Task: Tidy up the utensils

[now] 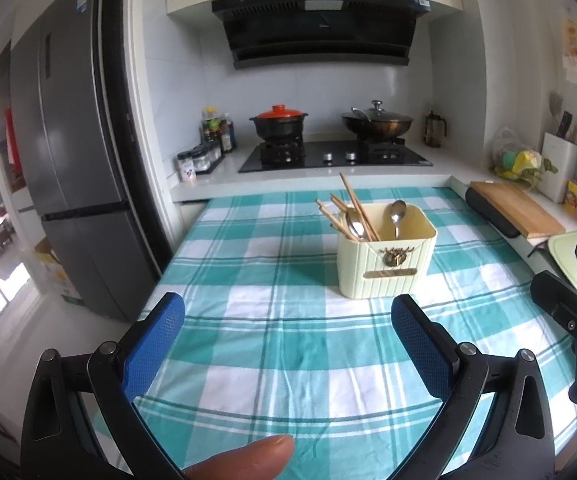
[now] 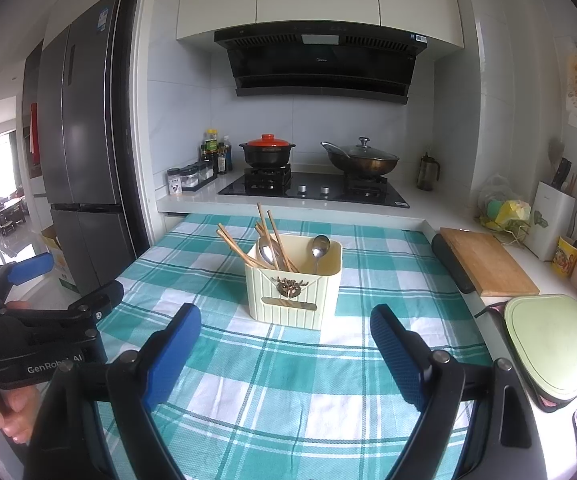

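A cream utensil holder (image 1: 386,258) (image 2: 294,286) stands upright on the teal checked tablecloth (image 1: 272,336) (image 2: 288,392). It holds several wooden chopsticks (image 1: 350,208) (image 2: 266,238) leaning left and two metal spoons (image 1: 396,216) (image 2: 319,251), bowls up. My left gripper (image 1: 288,316) is open and empty, hovering over the cloth in front and left of the holder. My right gripper (image 2: 286,326) is open and empty, just in front of the holder. The left gripper also shows at the left of the right wrist view (image 2: 76,284).
A gas hob with a red-lidded pot (image 2: 268,150) and a lidded wok (image 2: 362,158) lies behind the table. A wooden board (image 2: 486,262), a green board (image 2: 552,344) and a knife block (image 2: 550,216) are on the right counter. A fridge (image 2: 84,140) stands left.
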`<state>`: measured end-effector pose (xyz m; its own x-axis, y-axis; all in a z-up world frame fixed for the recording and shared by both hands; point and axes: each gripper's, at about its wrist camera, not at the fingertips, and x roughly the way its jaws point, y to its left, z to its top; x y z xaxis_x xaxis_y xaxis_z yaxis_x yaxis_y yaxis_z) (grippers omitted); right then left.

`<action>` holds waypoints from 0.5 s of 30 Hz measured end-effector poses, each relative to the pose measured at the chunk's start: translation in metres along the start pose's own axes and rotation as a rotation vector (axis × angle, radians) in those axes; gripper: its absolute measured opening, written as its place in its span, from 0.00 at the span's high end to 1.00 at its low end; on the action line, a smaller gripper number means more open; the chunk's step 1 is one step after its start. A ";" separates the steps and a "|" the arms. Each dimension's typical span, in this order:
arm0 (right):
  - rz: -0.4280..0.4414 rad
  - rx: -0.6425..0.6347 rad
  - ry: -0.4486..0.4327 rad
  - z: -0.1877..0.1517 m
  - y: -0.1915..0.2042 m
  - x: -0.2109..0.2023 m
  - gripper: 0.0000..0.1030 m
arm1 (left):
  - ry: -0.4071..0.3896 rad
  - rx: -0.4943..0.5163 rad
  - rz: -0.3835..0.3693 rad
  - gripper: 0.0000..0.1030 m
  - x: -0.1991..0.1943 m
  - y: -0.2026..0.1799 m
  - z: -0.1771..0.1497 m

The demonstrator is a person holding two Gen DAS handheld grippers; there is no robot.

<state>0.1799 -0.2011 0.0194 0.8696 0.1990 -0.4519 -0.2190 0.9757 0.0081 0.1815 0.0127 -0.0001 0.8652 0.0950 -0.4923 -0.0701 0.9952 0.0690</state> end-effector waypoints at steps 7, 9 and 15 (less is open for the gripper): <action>0.001 0.000 0.002 0.001 0.000 0.000 0.14 | -0.001 0.001 -0.002 0.00 -0.001 -0.001 0.000; 0.004 -0.001 0.003 0.001 -0.001 0.001 0.14 | 0.000 0.002 -0.003 0.00 0.000 -0.001 0.000; 0.003 0.002 0.003 0.000 -0.001 0.001 0.14 | 0.000 0.001 -0.007 0.00 -0.001 -0.001 0.000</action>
<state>0.1806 -0.2020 0.0189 0.8677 0.2020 -0.4541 -0.2213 0.9752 0.0110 0.1809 0.0117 -0.0001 0.8655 0.0883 -0.4931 -0.0639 0.9958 0.0660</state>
